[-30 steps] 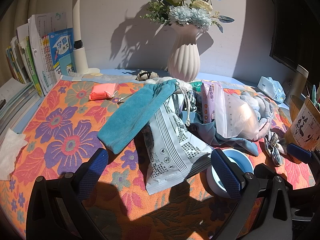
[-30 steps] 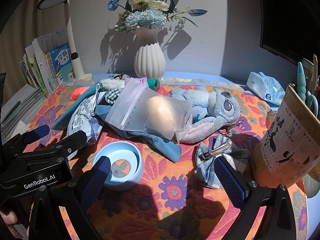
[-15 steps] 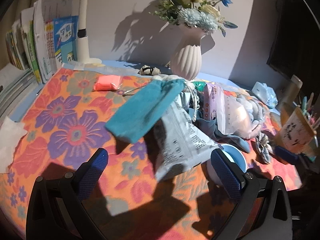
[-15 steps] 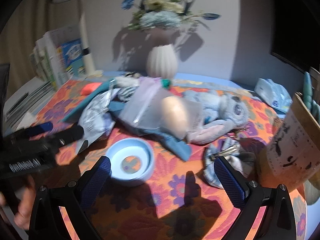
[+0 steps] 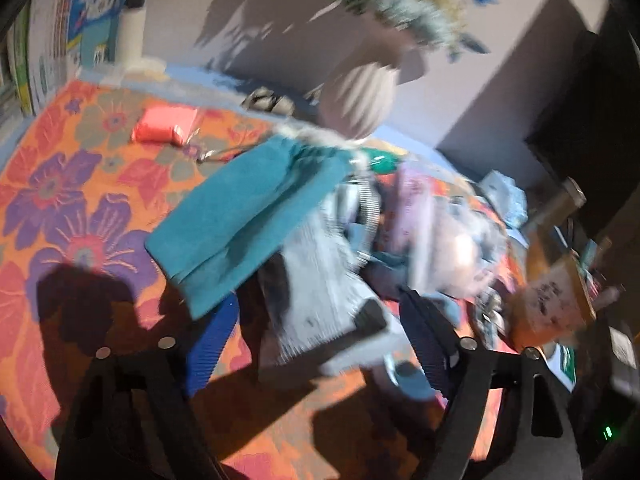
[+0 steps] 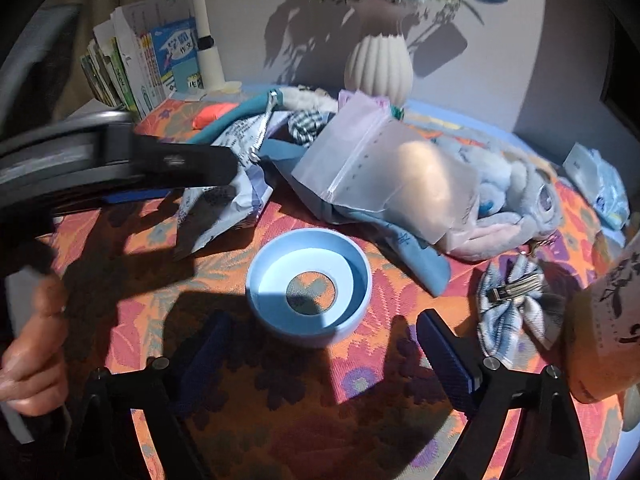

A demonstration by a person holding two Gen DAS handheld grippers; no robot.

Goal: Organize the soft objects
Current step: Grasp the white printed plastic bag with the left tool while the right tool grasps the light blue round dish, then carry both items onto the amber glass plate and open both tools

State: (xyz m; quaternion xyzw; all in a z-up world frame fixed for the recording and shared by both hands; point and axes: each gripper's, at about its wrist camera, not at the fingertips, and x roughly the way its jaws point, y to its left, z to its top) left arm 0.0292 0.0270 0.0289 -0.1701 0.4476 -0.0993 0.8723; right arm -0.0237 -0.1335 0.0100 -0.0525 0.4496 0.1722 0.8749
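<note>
A flowered cloth covers the counter under a blurred pile. In the left view the left gripper hangs spread before a teal pouch lying on a printed bag. In the right view the right gripper is spread around a blue bowl; a plush toy lies behind, a plaid bow at right.

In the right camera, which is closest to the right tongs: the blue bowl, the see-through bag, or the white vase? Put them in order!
Nearest first, from the right tongs:
1. Blue bowl, right in front, between the open fingers' line of sight.
2. See-through bag, farther back, lying on the pile in the middle.
3. White vase, farthest, at the back by the wall.
</note>
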